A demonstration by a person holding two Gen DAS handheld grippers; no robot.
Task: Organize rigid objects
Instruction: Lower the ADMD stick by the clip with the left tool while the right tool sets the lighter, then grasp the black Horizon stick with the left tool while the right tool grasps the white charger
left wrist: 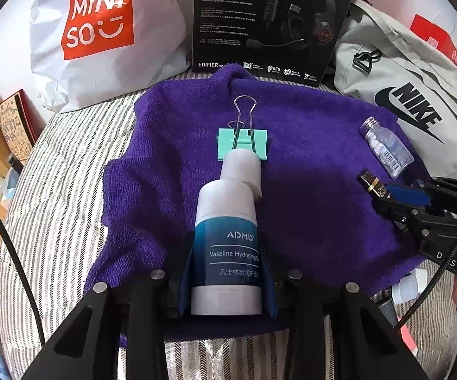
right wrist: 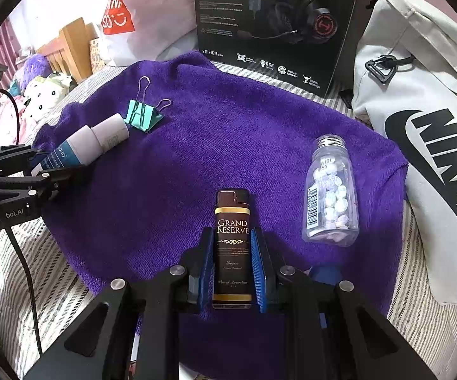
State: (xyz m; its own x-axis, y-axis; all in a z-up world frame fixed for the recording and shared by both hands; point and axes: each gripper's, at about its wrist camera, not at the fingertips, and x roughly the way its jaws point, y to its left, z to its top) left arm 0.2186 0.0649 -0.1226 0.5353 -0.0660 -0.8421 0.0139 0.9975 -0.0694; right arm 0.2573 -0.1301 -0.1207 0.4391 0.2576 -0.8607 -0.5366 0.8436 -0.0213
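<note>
My left gripper (left wrist: 226, 272) is clamped on the lotion bottle (left wrist: 228, 221) at lower centre, its cap reaching the green clip (left wrist: 242, 144) on the purple towel (left wrist: 323, 205). My right gripper (right wrist: 231, 269) grips the lighter (right wrist: 232, 247) at lower centre; the pill bottle (right wrist: 331, 190) lies just right of it. Bags and a black box (right wrist: 276, 22) line the top.

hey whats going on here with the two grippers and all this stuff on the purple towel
A person is sorting small items with two handheld grippers. The left gripper is shut on a white and blue lotion bottle, its cap close to a green binder clip. The right gripper is shut on a brown Grand Reserve lighter. A clear pill bottle lies loose on the purple towel.
</note>
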